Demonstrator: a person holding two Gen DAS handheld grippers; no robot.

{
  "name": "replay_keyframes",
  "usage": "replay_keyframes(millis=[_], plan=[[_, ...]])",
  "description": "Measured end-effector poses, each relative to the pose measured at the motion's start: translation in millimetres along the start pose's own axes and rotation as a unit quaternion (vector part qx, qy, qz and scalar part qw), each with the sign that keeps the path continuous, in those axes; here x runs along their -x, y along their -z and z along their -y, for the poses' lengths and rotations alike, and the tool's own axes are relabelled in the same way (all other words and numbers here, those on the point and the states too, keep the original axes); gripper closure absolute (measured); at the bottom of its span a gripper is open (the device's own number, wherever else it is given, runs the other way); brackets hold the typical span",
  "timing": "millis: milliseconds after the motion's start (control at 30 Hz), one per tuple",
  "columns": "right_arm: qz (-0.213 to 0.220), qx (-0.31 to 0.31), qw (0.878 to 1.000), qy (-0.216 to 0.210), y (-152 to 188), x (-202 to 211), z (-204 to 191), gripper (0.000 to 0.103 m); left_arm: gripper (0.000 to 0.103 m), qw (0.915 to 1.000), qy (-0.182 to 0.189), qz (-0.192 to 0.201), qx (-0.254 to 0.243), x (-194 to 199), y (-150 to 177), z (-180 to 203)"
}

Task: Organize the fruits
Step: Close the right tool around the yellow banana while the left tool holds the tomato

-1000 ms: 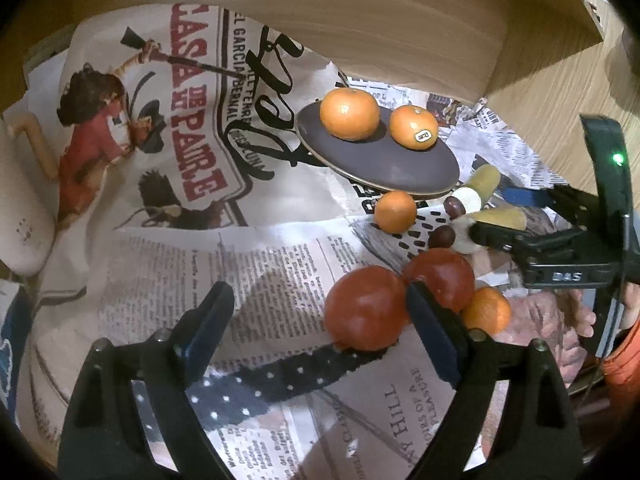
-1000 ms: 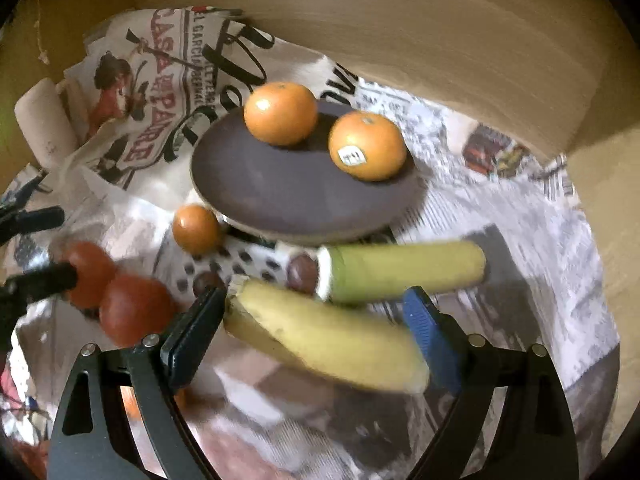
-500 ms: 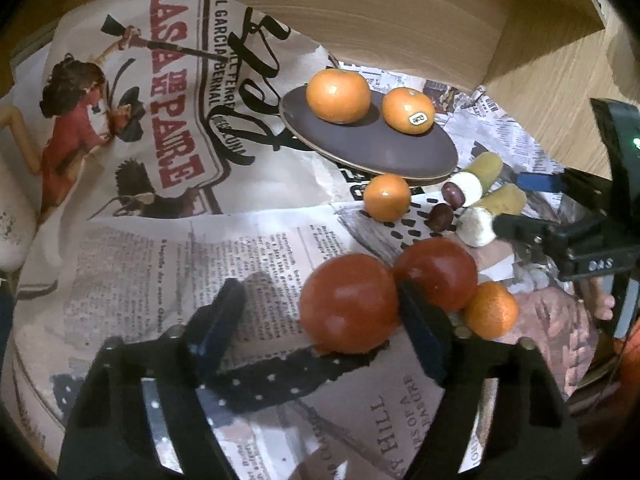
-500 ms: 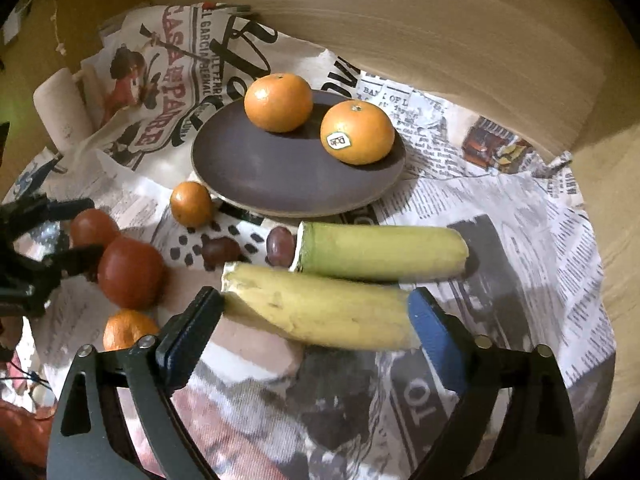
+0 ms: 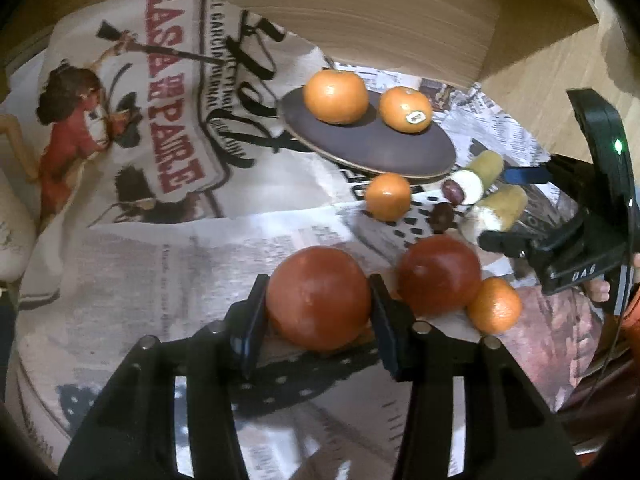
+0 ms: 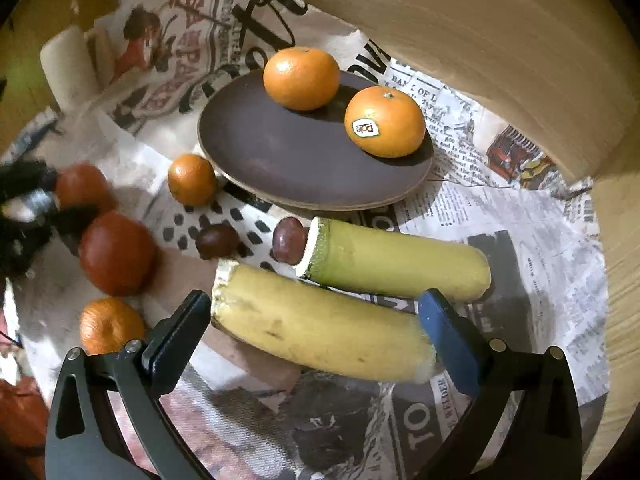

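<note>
Nearby, left gripper (image 5: pixel 318 312) closing around tomato (image 5: pixel 319 298), second tomato (image 5: pixel 439 275) alongside; right gripper (image 6: pixel 316 320) opening around banana (image 6: pixel 324 322).

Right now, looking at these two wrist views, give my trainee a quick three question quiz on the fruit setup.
1. How many oranges sit on the dark plate?
2. True or false: the right gripper has a yellow banana piece between its jaws.
3. The left gripper is closing around: A) a red tomato B) a small mandarin C) a grape

Key: 1. two; 2. true; 3. A
</note>
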State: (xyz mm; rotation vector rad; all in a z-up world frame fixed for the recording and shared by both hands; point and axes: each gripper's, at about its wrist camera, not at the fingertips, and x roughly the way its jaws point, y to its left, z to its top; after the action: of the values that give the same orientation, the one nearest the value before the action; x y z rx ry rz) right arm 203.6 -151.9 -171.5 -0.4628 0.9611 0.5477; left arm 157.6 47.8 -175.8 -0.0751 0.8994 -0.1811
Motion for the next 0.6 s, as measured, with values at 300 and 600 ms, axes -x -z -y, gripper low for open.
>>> replay_keyframes(millis=[300, 600], plan=[[-0.024, -0.004, 0.999, 0.033, 5, 9, -5, 0.001, 0.055, 0.9999, 0.013, -0.007, 0.003, 5, 0, -18], [-0.024, -0.008, 1.0, 0.011, 3, 35, -6, 0.005, 0.036, 0.9994, 0.032, 0.014, 0.01, 17, 6, -20]])
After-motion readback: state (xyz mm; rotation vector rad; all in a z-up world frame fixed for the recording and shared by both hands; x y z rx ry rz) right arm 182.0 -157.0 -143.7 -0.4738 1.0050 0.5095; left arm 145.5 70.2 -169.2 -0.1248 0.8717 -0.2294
